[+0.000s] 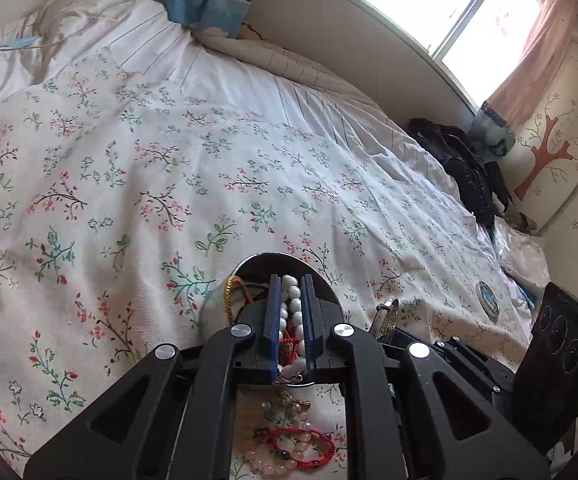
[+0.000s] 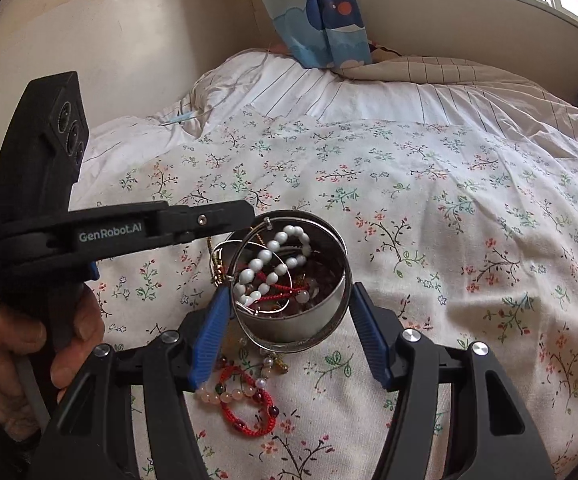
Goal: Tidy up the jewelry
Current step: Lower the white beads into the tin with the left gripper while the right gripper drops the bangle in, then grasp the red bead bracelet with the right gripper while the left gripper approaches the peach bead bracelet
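A round metal tin (image 2: 301, 324) sits tilted over the flowered bedspread, with my right gripper (image 2: 289, 292) shut on it, one blue pad on each side. Inside lie a white bead string (image 2: 265, 258), red cord and thin wire hoops. A gold chain (image 1: 231, 292) hangs over its rim. My left gripper (image 1: 291, 280) hovers over the tin's mouth, its pads a narrow gap apart with the white beads (image 1: 293, 304) showing through; the left gripper (image 2: 249, 214) tip stands clear above them. Below the tin, a red cord bracelet (image 2: 249, 412) and pink bead bracelet (image 2: 225, 394) lie on the bed.
A person's hand (image 2: 73, 328) holds the left gripper's handle. An engraved silver piece (image 1: 385, 314) and a small round lid (image 1: 487, 298) lie right of the tin. Rumpled white quilt (image 1: 89, 32) at the bed's far end; dark clothing (image 1: 465, 168) at the far right edge.
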`<state>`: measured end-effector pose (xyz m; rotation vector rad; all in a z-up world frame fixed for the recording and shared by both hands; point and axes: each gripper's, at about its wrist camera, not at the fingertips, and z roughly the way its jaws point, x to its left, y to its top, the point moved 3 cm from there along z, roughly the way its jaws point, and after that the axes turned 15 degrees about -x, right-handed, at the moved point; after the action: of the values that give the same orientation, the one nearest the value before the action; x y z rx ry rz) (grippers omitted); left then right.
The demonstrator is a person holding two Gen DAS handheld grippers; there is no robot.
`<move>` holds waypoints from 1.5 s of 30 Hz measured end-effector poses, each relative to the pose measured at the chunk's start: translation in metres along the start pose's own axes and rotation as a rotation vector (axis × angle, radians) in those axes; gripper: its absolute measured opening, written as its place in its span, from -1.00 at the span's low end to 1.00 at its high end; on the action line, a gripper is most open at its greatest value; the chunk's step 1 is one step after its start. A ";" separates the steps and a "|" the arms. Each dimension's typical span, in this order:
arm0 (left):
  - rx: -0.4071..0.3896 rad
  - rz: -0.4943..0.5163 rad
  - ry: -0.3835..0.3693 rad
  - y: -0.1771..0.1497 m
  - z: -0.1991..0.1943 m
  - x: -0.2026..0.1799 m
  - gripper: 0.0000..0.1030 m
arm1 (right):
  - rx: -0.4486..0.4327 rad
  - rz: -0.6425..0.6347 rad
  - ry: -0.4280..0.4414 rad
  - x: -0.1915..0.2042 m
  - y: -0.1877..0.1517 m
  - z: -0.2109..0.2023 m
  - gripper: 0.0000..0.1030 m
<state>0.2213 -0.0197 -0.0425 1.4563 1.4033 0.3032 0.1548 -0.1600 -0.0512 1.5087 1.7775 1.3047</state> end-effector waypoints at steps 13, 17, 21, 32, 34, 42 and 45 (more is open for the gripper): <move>-0.187 -0.093 0.070 0.020 -0.043 0.024 -0.17 | 0.040 -0.052 0.015 0.011 0.007 0.045 0.22; -0.182 -0.090 0.065 0.018 -0.045 0.023 -0.10 | 0.012 -0.029 0.008 0.005 0.007 0.037 0.26; -0.181 -0.099 0.067 0.016 -0.048 0.026 -0.04 | 0.010 -0.004 -0.007 -0.003 0.003 0.026 0.27; -0.141 -0.036 0.104 -0.002 -0.052 0.019 0.06 | 0.039 0.048 -0.054 -0.018 -0.016 0.002 0.38; -0.141 0.000 0.116 -0.005 -0.054 0.013 0.10 | 0.043 0.046 -0.057 -0.018 -0.018 0.001 0.39; -0.135 0.145 0.189 -0.014 -0.058 -0.005 0.20 | 0.061 0.048 -0.081 -0.020 -0.025 -0.006 0.44; -0.133 0.184 0.209 -0.017 -0.060 -0.009 0.25 | 0.073 0.050 -0.093 -0.022 -0.030 -0.009 0.46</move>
<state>0.1632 -0.0022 -0.0265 1.4776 1.3862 0.6696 0.1388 -0.1823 -0.0782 1.6359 1.7555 1.1846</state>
